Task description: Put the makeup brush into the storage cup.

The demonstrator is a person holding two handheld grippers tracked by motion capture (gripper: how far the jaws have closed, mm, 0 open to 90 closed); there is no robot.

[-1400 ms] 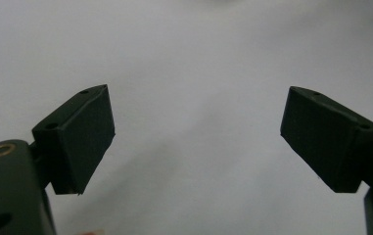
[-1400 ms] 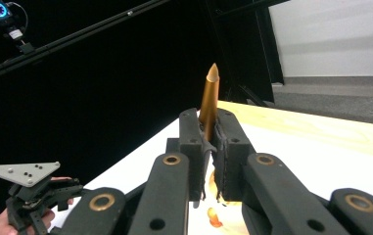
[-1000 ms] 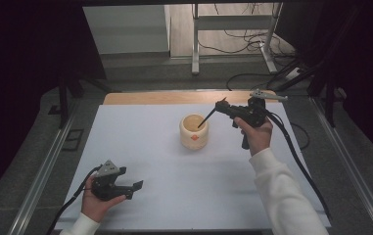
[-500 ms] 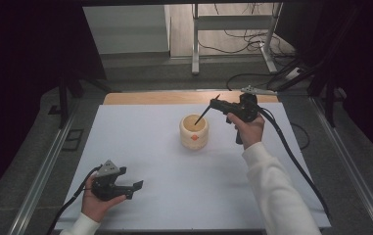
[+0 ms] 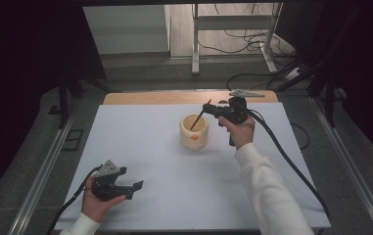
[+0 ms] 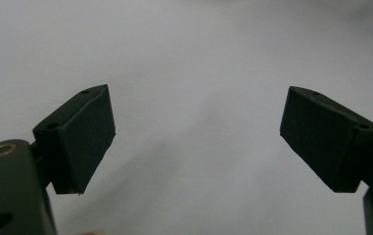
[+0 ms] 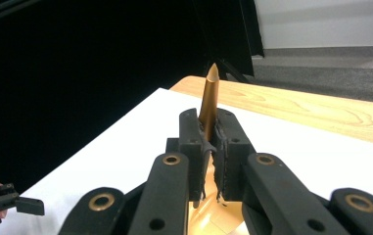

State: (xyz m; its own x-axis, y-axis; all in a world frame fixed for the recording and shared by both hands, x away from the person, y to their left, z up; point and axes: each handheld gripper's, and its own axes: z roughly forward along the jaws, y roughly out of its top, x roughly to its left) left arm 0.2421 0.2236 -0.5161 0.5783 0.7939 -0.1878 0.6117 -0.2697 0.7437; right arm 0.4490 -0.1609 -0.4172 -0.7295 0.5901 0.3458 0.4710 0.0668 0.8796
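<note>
A cream cylindrical cup (image 5: 194, 134) with an orange mark stands on the white table top (image 5: 140, 142), a little right of centre. My right gripper (image 5: 212, 108) hovers just right of and above the cup. It is shut on a thin golden-brown pen (image 5: 199, 117) that slants down into the cup's mouth. In the right gripper view the pen (image 7: 208, 98) points up past the right gripper (image 7: 207, 134). At the front left, my left gripper (image 5: 136, 186) lies low over the table. The left gripper (image 6: 196, 142) has its jaws wide apart over bare white surface.
A wooden strip (image 5: 174, 97) runs along the table's far edge. The right gripper's black cable (image 5: 287, 159) trails over the right side of the table. Metal rails (image 5: 42, 171) flank the table. A desk frame and floor cables (image 5: 233, 34) lie beyond.
My right gripper has shifted slightly left with the pen, so the pen's lower end now sits over the cup's mouth. The left gripper has stayed put.
</note>
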